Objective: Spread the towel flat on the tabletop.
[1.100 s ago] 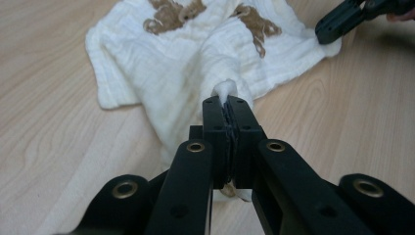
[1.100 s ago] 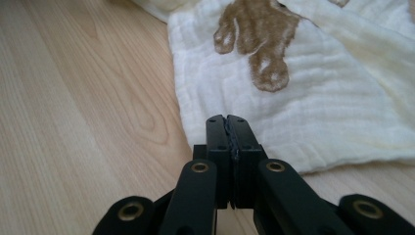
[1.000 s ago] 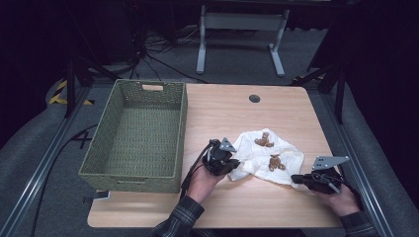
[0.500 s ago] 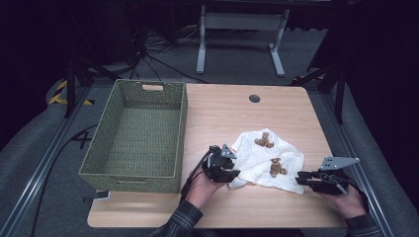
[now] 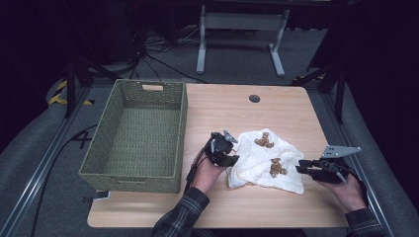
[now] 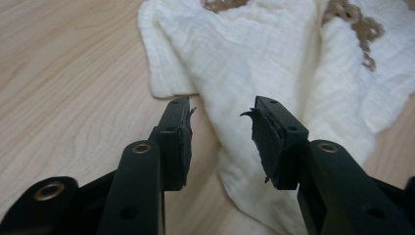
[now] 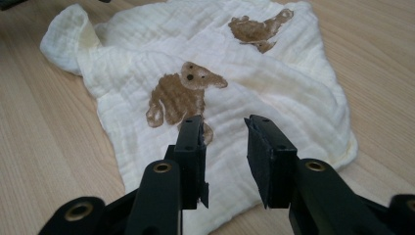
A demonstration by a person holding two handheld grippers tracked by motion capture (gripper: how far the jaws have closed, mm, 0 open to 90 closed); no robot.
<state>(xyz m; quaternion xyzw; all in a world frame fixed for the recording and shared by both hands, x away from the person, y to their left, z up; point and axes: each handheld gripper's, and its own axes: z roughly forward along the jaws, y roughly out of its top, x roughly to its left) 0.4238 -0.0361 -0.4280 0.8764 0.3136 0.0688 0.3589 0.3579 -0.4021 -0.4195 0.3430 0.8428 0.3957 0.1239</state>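
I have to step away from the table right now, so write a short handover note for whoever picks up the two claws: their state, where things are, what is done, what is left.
Left claw: open, holds nothing, at the left edge of the cloth, jaws either side of a raised fold.
Right claw: open, holds nothing, over the cloth's right edge, near a brown bear print.
The cloth lies crumpled on the table, right of the green woven basket.
Done: both claws brought up to the cloth.
Left: probably grip it at both sides, then fold it or lift it into the basket; which, I cannot tell.
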